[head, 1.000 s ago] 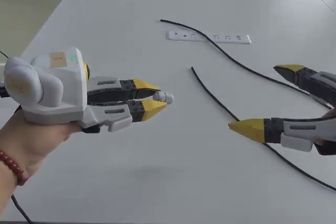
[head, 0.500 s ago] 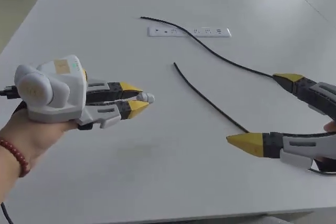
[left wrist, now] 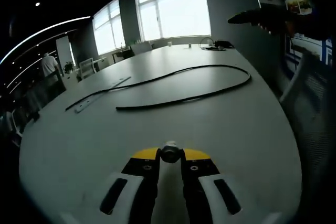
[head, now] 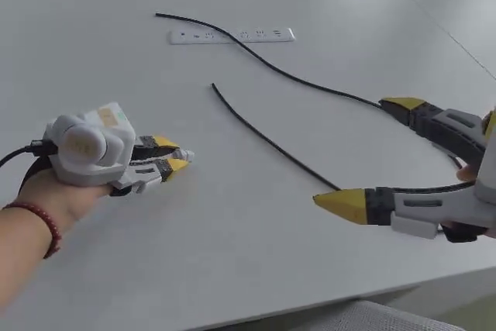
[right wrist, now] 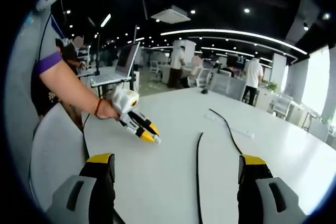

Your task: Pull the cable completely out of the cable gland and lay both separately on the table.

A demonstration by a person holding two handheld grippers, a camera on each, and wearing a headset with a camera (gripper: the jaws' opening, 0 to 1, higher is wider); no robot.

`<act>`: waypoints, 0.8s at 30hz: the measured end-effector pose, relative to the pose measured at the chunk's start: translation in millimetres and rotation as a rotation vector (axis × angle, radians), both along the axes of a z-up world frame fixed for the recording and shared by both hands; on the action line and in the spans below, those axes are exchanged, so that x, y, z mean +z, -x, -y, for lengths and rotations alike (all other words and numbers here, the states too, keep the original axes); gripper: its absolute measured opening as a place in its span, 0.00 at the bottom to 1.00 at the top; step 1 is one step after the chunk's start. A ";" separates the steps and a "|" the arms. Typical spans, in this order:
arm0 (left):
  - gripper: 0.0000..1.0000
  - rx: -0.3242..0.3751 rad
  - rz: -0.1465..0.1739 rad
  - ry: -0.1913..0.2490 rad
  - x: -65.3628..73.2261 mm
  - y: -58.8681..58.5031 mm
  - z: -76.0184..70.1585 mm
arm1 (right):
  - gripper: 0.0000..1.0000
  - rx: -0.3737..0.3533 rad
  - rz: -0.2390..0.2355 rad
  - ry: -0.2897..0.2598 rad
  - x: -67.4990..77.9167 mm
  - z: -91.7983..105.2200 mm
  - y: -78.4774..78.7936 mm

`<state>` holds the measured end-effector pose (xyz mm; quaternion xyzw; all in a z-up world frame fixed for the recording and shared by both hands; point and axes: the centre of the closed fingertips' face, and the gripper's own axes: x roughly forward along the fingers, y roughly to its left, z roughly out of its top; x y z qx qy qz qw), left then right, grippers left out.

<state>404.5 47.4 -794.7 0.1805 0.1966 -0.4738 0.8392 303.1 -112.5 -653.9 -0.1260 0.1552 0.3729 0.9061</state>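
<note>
My left gripper (head: 180, 163) is low over the table at the left, shut on a small grey cable gland (head: 188, 157). The left gripper view shows the gland (left wrist: 169, 152) pinched between the yellow tips of that gripper (left wrist: 169, 156). The black cable (head: 263, 137) lies loose on the white table (head: 232, 238), its free end apart from the gland. It loops away across the table (left wrist: 173, 99). My right gripper (head: 363, 153) hangs wide open at the right above the cable, holding nothing. Its own view shows the open gripper (right wrist: 176, 160), the cable (right wrist: 198, 156) and the left gripper (right wrist: 155, 140).
A white power strip (head: 232, 35) lies at the far side with the cable crossing it. The table's near edge (head: 310, 308) runs close below the right gripper. Chairs, desks and people stand in the room behind.
The left gripper has come down toward the table with the gland still in it. The head view has swung right. The cable lies where it was, and the right gripper stays open.
</note>
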 end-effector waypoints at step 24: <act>0.18 0.006 -0.027 0.016 5.4 9.9 -6.7 | 0.99 0.007 0.003 0.021 2.2 0.8 -2.7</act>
